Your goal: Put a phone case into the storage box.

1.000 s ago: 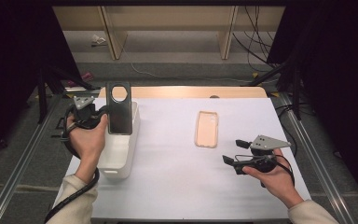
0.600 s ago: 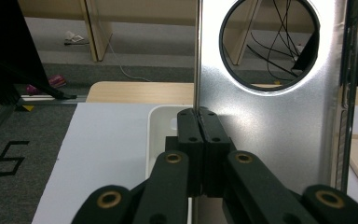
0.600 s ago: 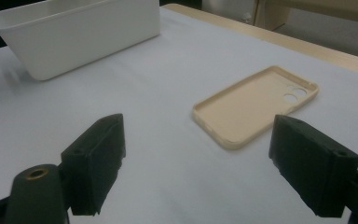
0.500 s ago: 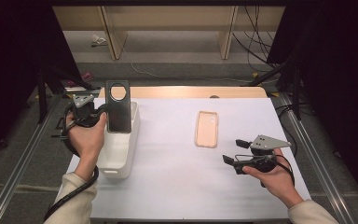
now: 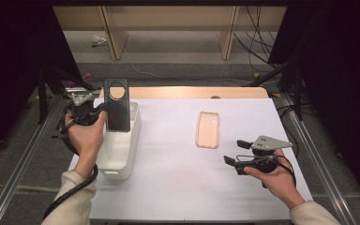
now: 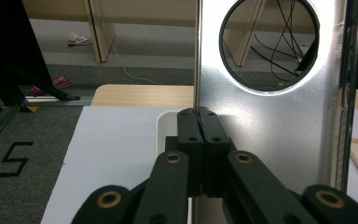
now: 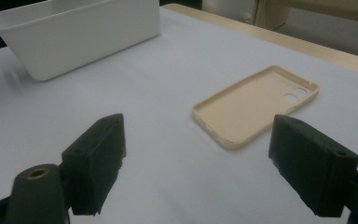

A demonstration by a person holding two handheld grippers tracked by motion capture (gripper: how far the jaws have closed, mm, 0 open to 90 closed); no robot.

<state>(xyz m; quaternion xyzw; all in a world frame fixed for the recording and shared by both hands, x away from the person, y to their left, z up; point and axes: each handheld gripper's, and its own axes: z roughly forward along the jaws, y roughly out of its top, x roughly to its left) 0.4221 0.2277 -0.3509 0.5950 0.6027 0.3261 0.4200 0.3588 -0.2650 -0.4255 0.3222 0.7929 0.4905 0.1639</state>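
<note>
Silver phone plate (image 5: 117, 105), upper left, clamped edgewise in my left gripper (image 5: 93, 114); thin hold, could swivel loose over white bin (image 5: 122, 150). Right gripper (image 5: 240, 152) jaws apart.

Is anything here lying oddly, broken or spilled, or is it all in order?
Nothing looks broken or spilled. The left tool is shut on the edge of a grey phone case, holding it upright over the white bin. A beige phone case lies flat, hollow side up, on the table ahead of the open right tool.
</note>
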